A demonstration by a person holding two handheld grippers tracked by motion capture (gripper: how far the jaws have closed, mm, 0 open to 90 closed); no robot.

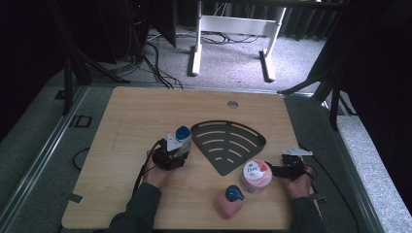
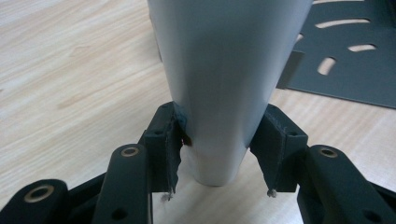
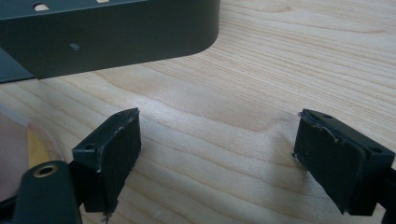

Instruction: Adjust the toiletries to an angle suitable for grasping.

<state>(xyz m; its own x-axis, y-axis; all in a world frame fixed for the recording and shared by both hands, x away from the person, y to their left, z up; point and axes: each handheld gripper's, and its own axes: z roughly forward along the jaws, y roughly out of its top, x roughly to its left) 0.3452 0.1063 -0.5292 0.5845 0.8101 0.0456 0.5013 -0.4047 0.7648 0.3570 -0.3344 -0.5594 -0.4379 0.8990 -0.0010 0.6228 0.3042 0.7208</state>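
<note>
So my left claw point(image 2: 219, 154) has its jaws clamped on the lower body of a white bottle point(image 2: 229, 79), one pad on each side, and the bottle is standing upright on the counter point(image 1: 131, 116). From the high view the bottle point(image 1: 182, 141) has a blue cap and sits just left of the dark fan-shaped rack point(image 1: 228, 143), with the left claw point(image 1: 176, 156) coming at it from the near side. In the left gripper view the bottle's bottom edge meets the wood right between the jaws, and the rack's slotted plate point(image 2: 345, 60) shows close behind it on the right.

My right claw point(image 3: 217, 158) is released, jaws wide apart over bare wood with nothing between them. In the high view the right claw point(image 1: 273, 170) sits just beside a round Dove jar point(image 1: 256, 175) with a pink and white lid, jaws pointing at it; can't tell if they touch it. A corner of the rack point(image 3: 112, 32) fills the top left of the right gripper view.

Near the front edge of the counter there's also a pink bottle with a blue cap point(image 1: 229, 200) lying down, just next to the jar
</note>
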